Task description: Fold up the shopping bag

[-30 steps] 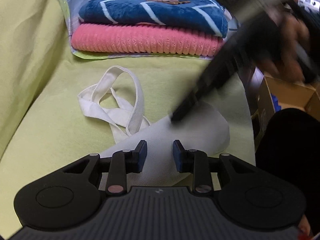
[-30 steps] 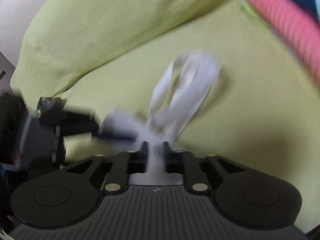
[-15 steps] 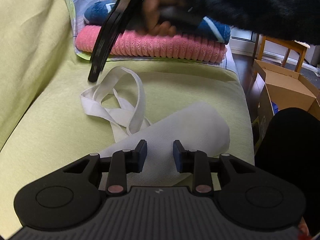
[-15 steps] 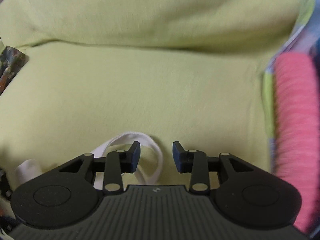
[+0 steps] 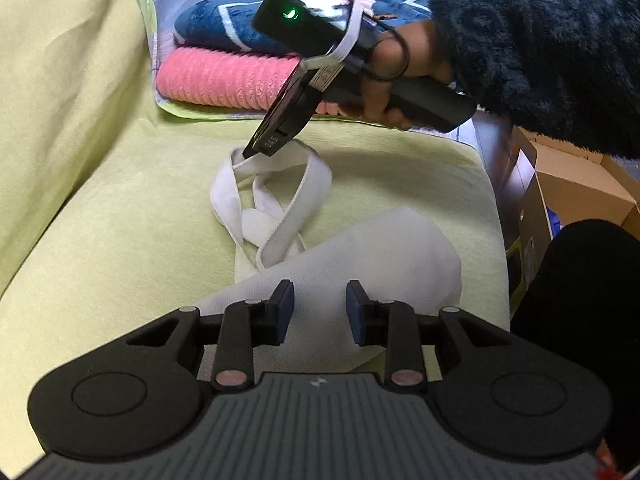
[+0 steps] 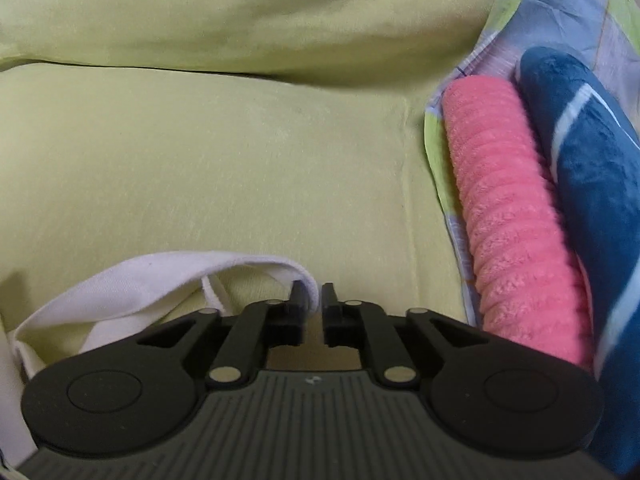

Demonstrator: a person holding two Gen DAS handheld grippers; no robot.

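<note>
Jaws of our right gripper stand nearly together, pinching the top of a white handle loop; jaws of our left gripper are spread with nothing between them. The shopping bag lies on the green sofa cushion, its body toward the front edge directly beyond the left fingers, its two crossed handles running back toward the stacked pink towel and blue towel at the rear. Seen from the left wrist, the right gripper tips down onto the farthest point of the handles. We judge the long axis to run front to rear, so the held handle would travel forward, over the body, toward the left gripper, which is nearer the body.
</note>
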